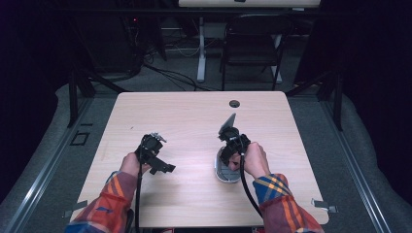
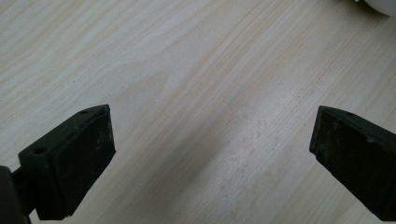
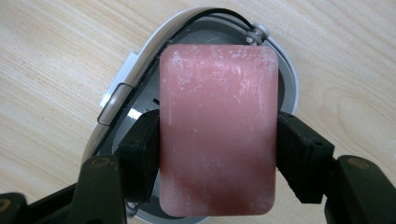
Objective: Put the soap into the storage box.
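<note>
A: Soap [image 3: 217, 128], pink and rectangular, was pinched across its two long sides by the right hand-held gripper [image 3: 217, 154]. Where was it relative to the case?

B: Directly above the open white soap case [image 3: 140, 74], which lay on the desk [image 1: 184, 116]. In the right gripper view the bar covered most of the case's grey inner tray. Whether its underside touched the tray could not be determined.

A: Why grip the long sides?

B: Probable reason: that orientation kept the bar aligned with the oval case, so it would clear the rim.

A: Status of the left hand-held gripper [image 2: 212, 154]?

B: Spread wide, holding nothing, over bare desk to the left of the case in the high view. It appeared parked clear of the working area.

A: And the case lid [image 1: 227, 122]?

B: It stood tilted up at the far end, leaving the tray accessible from above. A metal clasp [image 3: 112, 100] showed on one side of the case.
</note>
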### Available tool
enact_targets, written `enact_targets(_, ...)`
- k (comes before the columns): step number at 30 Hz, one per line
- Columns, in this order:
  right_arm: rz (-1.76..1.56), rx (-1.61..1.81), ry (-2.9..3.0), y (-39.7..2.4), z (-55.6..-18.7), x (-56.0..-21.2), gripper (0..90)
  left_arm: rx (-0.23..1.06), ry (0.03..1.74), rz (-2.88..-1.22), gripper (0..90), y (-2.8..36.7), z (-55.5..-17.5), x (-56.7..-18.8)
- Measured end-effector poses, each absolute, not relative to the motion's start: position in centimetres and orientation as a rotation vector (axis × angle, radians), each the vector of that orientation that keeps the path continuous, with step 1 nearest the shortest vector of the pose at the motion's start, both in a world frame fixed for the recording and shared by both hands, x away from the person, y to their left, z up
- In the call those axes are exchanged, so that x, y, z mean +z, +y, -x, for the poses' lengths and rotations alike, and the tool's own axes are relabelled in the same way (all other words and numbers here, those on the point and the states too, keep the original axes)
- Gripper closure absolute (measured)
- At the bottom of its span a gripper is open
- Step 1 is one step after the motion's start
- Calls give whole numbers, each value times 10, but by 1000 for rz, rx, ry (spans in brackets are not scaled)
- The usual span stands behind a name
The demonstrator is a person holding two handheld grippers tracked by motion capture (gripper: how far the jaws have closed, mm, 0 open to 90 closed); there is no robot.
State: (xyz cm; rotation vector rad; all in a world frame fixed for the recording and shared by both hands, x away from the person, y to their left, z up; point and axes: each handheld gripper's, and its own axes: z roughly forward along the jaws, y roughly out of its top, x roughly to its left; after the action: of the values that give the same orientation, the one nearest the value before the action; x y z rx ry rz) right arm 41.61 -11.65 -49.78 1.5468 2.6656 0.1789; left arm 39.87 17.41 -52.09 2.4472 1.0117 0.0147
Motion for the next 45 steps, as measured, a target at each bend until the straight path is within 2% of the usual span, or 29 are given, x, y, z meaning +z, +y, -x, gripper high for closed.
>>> enact_targets(24, -1623, 257, 2673, -126, -412, -488, 356, 14, 1011, -2448, 0, 174, -399, -521)
enact_targets(38, -1611, 381, 2688, -137, -402, -479, 410, 13, 1008, -2448, 0, 174, -399, -521)
enact_targets(45, -1587, 517, 2631, -153, -391, -467, 377, 11, 996, -2450, 0, 172, -398, -520)
